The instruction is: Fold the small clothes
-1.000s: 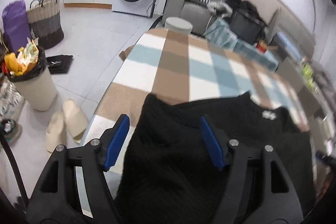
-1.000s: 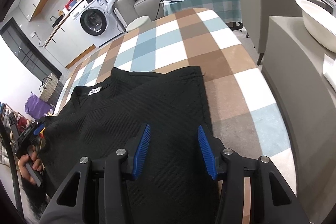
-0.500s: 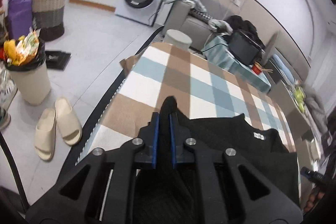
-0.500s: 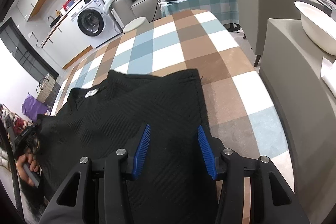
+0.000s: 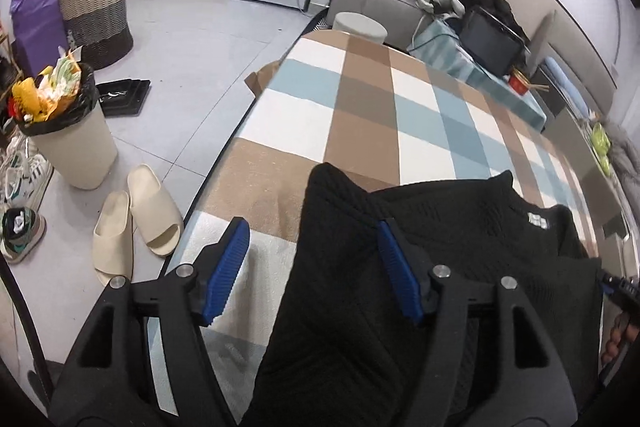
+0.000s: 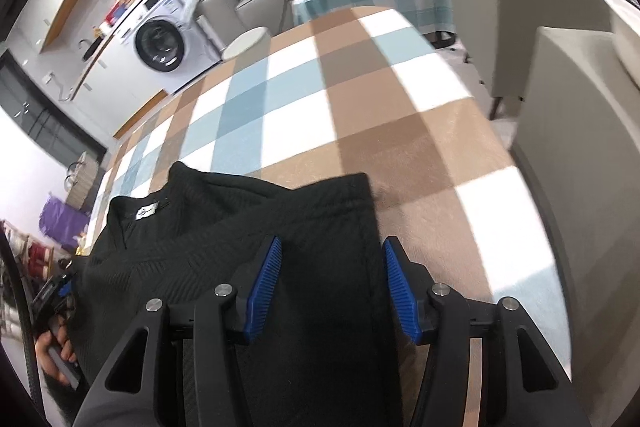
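Black top (image 5: pixel 400 267) lies flat on checked bench (image 5: pixel 360 115), collar label up. Left gripper (image 5: pixel 312 269) over top's left edge, jaws opening, pinching nothing. Right gripper (image 6: pixel 330 285) straddles right edge, jaws opening, not pinching

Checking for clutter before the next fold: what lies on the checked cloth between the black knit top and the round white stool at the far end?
Nothing: between the black knit top and the round white stool the checked cloth is bare, in both wrist views.
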`<state>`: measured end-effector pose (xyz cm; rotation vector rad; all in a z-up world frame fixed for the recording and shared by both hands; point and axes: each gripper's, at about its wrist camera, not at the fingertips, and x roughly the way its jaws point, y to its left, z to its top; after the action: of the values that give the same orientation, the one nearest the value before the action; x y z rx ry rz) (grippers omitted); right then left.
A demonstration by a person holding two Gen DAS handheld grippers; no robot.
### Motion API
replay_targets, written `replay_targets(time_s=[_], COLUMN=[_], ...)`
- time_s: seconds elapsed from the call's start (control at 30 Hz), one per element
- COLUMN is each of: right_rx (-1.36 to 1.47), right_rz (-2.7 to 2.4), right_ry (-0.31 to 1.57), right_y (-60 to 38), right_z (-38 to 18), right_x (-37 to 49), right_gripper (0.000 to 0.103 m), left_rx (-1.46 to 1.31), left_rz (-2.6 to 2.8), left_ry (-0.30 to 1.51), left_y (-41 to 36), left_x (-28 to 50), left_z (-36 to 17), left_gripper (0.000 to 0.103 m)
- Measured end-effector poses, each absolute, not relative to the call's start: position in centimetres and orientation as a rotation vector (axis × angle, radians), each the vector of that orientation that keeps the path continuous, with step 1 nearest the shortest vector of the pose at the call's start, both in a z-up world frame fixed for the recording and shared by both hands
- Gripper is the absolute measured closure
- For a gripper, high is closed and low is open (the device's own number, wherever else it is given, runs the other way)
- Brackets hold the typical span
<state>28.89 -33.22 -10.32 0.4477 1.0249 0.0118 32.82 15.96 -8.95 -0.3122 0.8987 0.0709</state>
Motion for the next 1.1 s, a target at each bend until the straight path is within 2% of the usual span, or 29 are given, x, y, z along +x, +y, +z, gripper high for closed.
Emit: replay_targets(time_s=[0.03,0.07,0.1,0.13,0.17,0.4,0.57,0.73,0.8,0.97,1.1], right_rx=[0.435,0.432,0.431,0.407,0.376,0.309,0.197,0.267,0.298,0.343,0.357], right_rz=[0.02,0.031,0.038,0.042,0.047,0.118,0.074,0.072,0.052,0.047,0.043], right_ry=[1.021,1.019,1.016,0.995,0.969,0.771,0.786,0.834,0.879,0.922,0.935], right_y=[-33.1,-32.9,-32.7,-32.3,-31.9,-30.5,-29.0,-30.4,-31.2,-32.4,-32.7], right_z=[-10.4,-10.5,-10.5,-10.1,-9.7,-4.9,-3.8,-5.4,-6.5,-8.6,-9.4], right_x=[29.0,29.2,29.2,28.9,28.6,25.1,24.5,25.3,25.9,26.6,27.3], right_gripper=[0.053,0.068,0.081,0.088,0.089,0.091,0.091,0.09,0.086,0.085,0.07], left_rx=[-0.308,-0.3,-0.292,-0.29,-0.298,-0.342,-0.35,-0.337,-0.346,-0.336,-0.33], left_rz=[0.065,0.059,0.048,0.041,0.033,0.003,-0.002,0.01,0.008,0.014,0.02], left_ry=[0.891,0.881,0.877,0.867,0.83,0.698,0.675,0.704,0.716,0.723,0.733], left_y=[15.9,15.7,15.6,15.6,15.7,16.6,16.8,16.5,16.5,16.4,16.4], left_x=[32.9,32.9,33.0,32.9,32.5,29.6,28.7,28.7,28.9,29.1,29.4], left_z=[-9.0,-8.9,-8.8,-8.6,-8.2,-4.7,-3.6,-4.1,-4.4,-4.7,-5.1], left_gripper=[0.05,0.079,0.095,0.096,0.098,0.099,0.099,0.099,0.099,0.099,0.099])
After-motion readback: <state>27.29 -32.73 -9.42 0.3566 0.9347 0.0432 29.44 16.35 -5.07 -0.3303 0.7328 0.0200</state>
